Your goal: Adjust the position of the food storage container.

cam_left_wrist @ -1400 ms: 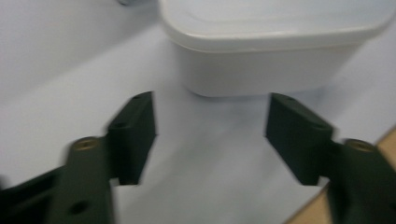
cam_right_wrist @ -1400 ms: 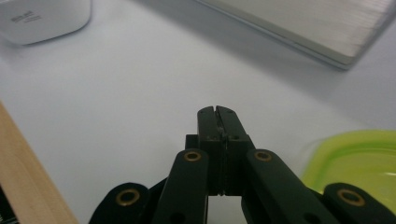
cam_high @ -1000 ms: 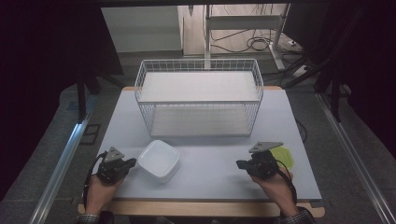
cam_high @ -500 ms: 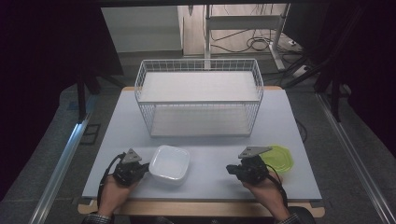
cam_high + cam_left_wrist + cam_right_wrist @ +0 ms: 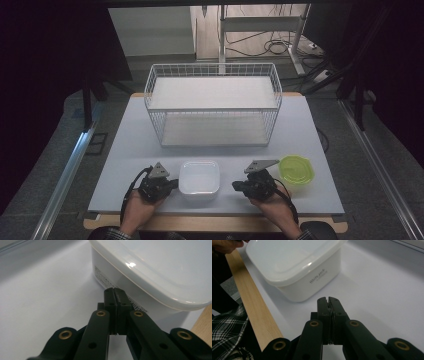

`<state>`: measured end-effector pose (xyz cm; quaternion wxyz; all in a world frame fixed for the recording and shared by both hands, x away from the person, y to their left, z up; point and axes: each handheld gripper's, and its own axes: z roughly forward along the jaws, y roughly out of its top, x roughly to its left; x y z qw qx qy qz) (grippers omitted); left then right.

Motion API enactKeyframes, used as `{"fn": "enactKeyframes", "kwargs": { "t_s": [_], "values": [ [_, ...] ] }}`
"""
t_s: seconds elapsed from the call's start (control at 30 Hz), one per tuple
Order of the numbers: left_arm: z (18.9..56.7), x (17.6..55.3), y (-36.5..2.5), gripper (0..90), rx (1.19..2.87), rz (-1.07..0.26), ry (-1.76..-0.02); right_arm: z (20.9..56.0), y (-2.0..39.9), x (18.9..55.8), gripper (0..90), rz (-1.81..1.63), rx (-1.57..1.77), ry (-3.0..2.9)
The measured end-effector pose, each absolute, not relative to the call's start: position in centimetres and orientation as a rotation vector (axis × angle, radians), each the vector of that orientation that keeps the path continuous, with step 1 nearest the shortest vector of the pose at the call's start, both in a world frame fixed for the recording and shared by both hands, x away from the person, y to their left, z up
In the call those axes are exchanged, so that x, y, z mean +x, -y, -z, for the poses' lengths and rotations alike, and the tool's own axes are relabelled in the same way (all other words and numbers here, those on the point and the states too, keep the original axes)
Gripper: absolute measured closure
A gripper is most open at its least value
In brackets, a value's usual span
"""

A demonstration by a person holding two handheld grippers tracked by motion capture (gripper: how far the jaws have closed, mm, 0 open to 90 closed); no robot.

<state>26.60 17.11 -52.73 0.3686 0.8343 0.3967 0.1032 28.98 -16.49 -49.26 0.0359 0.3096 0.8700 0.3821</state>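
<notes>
A white lidded plastic container (image 5: pixel 199 177) sits near the table's front edge, between my two grippers. My left gripper (image 5: pixel 173 183) is shut with nothing in it, its tips touching the container's left side wall (image 5: pixel 115 277). In the left gripper view its jaws (image 5: pixel 115 290) are pressed together against that wall. My right gripper (image 5: pixel 236 186) lies a short way right of the container, shut and empty, apart from it. In the right gripper view its jaws (image 5: pixel 328 300) point at the container (image 5: pixel 299 265), which bears small printed words.
A white wire basket (image 5: pixel 213 102) stands on the table's far half. A yellow-green bowl (image 5: pixel 297 170) sits just right of my right hand. The table's wooden front edge (image 5: pixel 252 302) runs close under the container. A plaid sleeve (image 5: pixel 227 330) shows beside it.
The white container has slid right along the front of the table with my left gripper against it. My right gripper has moved left, away from the green bowl.
</notes>
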Motion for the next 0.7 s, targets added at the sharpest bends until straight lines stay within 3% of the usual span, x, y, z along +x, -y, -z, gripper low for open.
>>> {"fn": "enactKeyframes", "kwargs": {
  "t_s": [0.7],
  "values": [
    [52.7,28.3,-12.9,89.6,2.153,-0.254,-0.950,50.0,17.2,30.7,89.0,-1.129,1.046,-2.613]
  ]
}}
